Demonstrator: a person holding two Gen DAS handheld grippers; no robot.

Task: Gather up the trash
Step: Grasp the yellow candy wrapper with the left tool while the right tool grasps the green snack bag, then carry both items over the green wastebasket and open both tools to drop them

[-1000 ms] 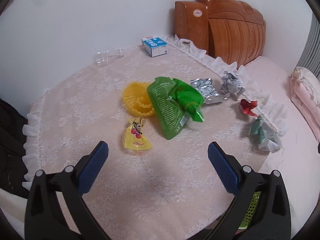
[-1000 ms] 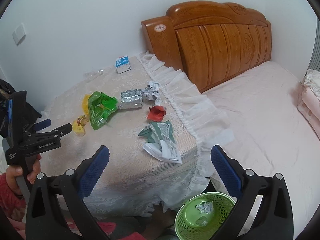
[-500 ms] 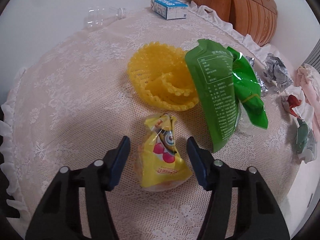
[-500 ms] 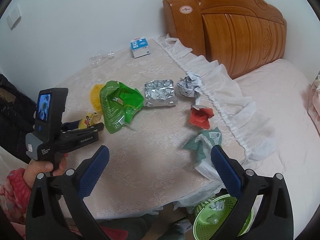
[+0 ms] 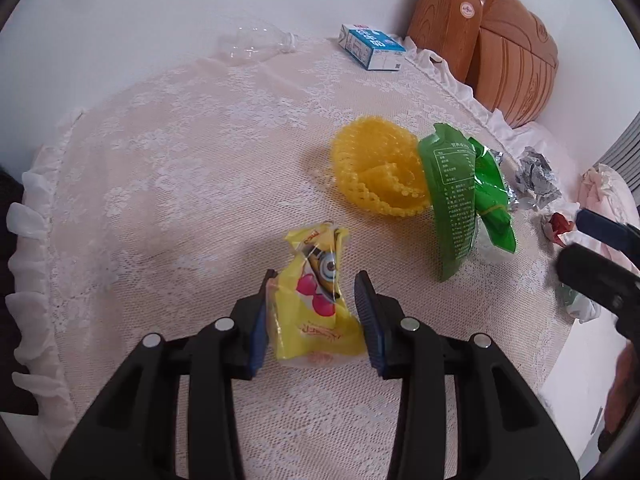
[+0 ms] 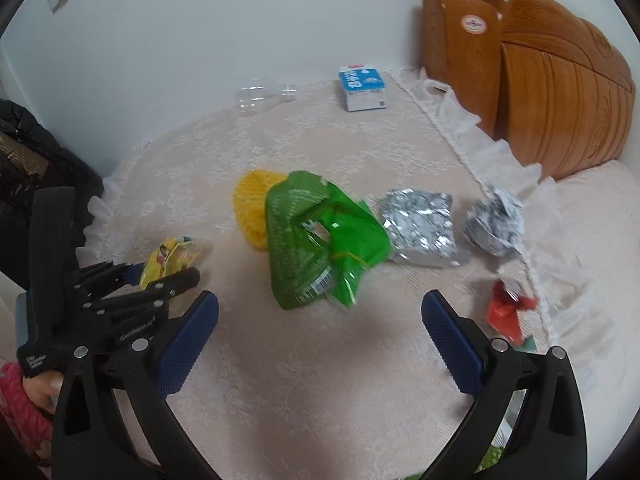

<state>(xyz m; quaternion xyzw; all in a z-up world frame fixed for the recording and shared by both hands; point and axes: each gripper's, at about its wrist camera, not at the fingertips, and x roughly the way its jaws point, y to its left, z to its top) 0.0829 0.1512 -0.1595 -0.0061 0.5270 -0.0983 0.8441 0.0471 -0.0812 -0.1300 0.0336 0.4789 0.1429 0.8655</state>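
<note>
Left wrist view: the left gripper (image 5: pixel 316 312), lower centre of the frame, has its jaws closing on a yellow cartoon-printed snack wrapper (image 5: pixel 314 300); both blue pads touch the wrapper's sides, and it lies on the lace-covered desk (image 5: pixel 180 160). Right of centre, a yellow foam fruit net (image 5: pixel 378 168) touches a crumpled green plastic pouch (image 5: pixel 460 196). A blue-and-white carton (image 5: pixel 370 46) and a clear plastic bottle (image 5: pixel 256 42) lie at the upper edge of the desk, near the white wall. A crumpled grey paper ball (image 5: pixel 536 176) and a red wrapper (image 5: pixel 558 226) sit at the right edge.

Right wrist view: the right gripper (image 6: pixel 320 340), lower centre, stands with its jaws wide apart and nothing between them. The green pouch lies above it at centre, with a crushed silver foil pack (image 6: pixel 420 226) just to its right. The left gripper appears at the left edge, with the yellow wrapper at its tips.
</note>
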